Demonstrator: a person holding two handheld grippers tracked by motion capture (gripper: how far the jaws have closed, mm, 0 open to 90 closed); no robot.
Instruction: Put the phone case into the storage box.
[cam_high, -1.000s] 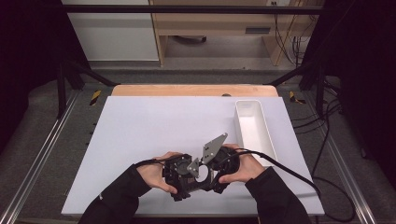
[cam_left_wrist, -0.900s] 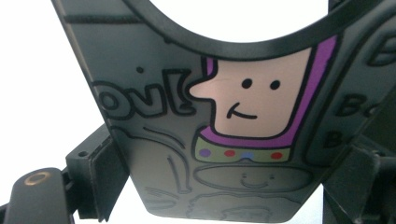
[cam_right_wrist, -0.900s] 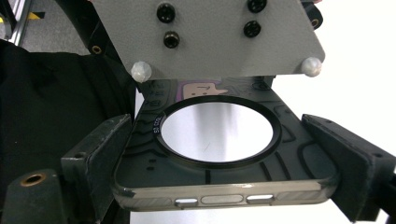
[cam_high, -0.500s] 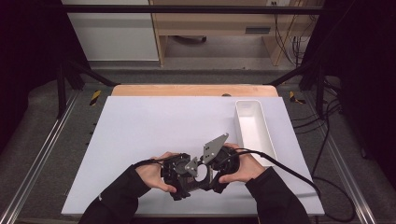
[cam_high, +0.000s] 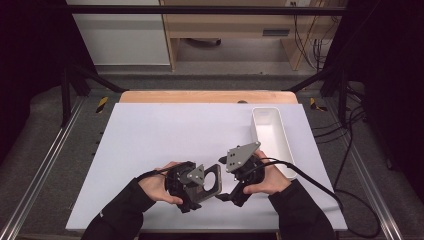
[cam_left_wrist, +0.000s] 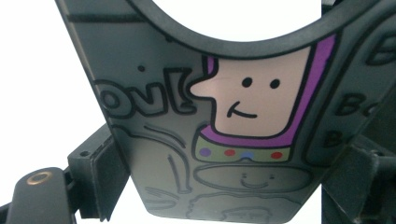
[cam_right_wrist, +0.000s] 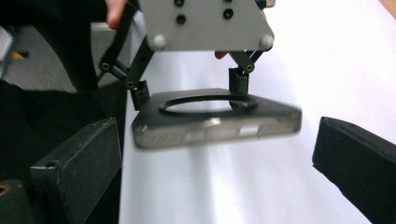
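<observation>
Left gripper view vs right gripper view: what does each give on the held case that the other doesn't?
Left gripper view: the dark grey case seen flat-on, with its printed cartoon face, coloured dots and outlined lettering.

Right gripper view: the case's side edge with its cutouts, the whole round hole, the left gripper clamping the case, and the right gripper open, its jaws clear of the case on either side.

Both: the case, its hole, and the white table behind.

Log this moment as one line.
left gripper: shut on phone case | right gripper: open, facing case | white bin: beside
</observation>
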